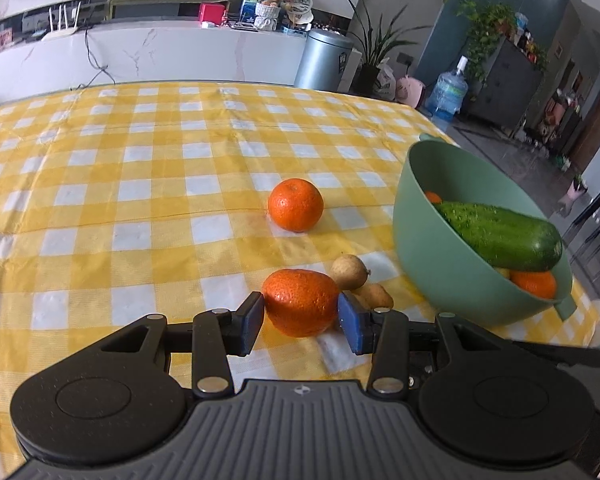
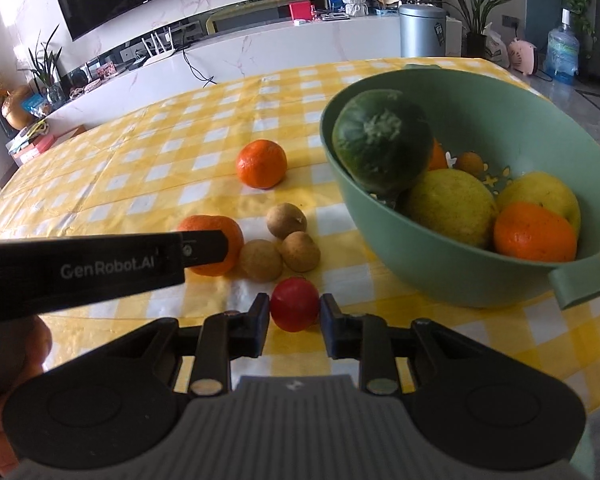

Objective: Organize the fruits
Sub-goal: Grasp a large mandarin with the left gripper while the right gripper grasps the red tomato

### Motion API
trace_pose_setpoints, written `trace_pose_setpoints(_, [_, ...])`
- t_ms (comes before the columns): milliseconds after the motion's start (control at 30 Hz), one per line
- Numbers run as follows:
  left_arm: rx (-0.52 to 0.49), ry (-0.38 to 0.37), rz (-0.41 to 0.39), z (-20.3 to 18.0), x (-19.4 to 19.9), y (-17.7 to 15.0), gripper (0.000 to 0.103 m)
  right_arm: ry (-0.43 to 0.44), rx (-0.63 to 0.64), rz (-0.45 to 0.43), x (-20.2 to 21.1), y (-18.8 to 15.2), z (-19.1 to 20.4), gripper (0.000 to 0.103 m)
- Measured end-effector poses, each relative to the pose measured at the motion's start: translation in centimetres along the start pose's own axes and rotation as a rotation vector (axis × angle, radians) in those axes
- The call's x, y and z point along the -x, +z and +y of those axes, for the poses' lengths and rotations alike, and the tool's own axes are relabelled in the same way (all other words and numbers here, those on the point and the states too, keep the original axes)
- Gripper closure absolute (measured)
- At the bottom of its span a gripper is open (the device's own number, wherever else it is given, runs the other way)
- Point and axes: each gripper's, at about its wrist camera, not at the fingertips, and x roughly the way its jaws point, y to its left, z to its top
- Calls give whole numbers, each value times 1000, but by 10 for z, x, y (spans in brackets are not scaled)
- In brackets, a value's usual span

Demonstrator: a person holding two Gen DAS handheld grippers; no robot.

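While gripping a tangerine (image 2: 210, 244), left tongs (image 1: 300, 320) read "GenRobot.AI".

There are two oranges (image 2: 261, 164) (image 2: 216, 240) on the table and two more in the green bowl (image 2: 500, 272). I count three small brown fruits (image 2: 287, 221), one red fruit (image 2: 294, 309), one cucumber (image 2: 380, 140) and two yellow fruits (image 2: 452, 206).

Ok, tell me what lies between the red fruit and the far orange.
In the right wrist view, three small brown fruits lie clustered between the red fruit and the far orange, then bare checkered cloth.
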Motion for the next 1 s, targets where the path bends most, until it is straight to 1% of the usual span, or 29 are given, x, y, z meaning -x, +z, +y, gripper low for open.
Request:
trace_pose_setpoints(267, [62, -37, -10, 5, -9, 2, 48, 8, -16, 2, -6, 1, 0, 77])
trace_pose_setpoints(433, [87, -49, -25, 7, -12, 2, 48, 9, -13, 7, -6, 1, 0, 77])
trace_pose_setpoints(500, [120, -65, -21, 10, -15, 2, 48, 8, -10, 8, -6, 1, 1, 77])
trace_pose_setpoints(567, [132, -74, -25, 11, -16, 1, 50, 8, -10, 8, -6, 1, 1, 77])
trace_pose_setpoints(767, [131, -63, -33, 10, -14, -1, 52, 9, -12, 8, -6, 1, 0, 77])
trace_pose_setpoints(1000, [125, -33, -68, 7, 3, -2, 52, 19, -4, 1, -3, 1, 0, 79])
